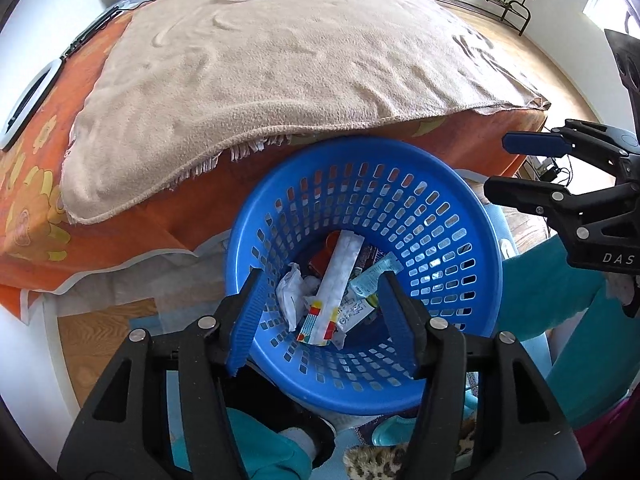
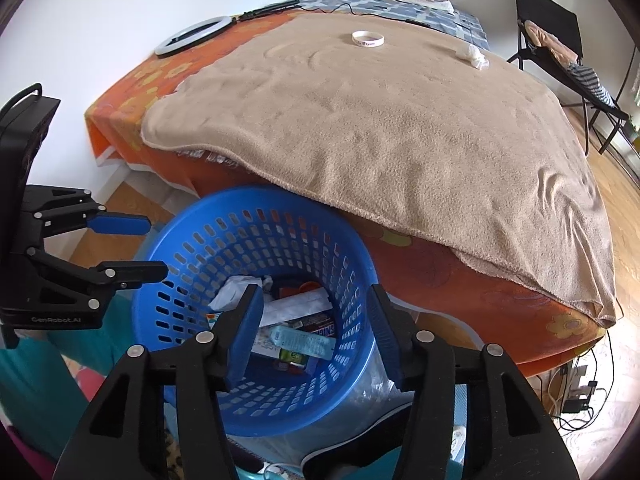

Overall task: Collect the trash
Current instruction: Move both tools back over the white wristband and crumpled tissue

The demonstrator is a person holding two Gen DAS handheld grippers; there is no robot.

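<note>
Left tongs (image 1: 320,304) and right tongs (image 2: 314,332) both spread wide, empty, hovering above blue basket (image 1: 452,216) of wrappers (image 1: 340,276). Crumpled tissue (image 2: 474,56) on bed at 1 o'clock.

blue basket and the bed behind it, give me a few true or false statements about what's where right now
1. The blue basket already holds wrappers and crumpled paper. True.
2. The left gripper is clamped on a wrapper. False: its jaws are spread and hold nothing.
3. A white wristband lies on the tan blanket. True.
4. The crumpled tissue is inside the basket. False: it lies on the blanket, far from the basket.
5. The right gripper is open above the basket. True.
6. The ring light sits on the floor. False: it rests on the orange bedsheet near the wall.
</note>
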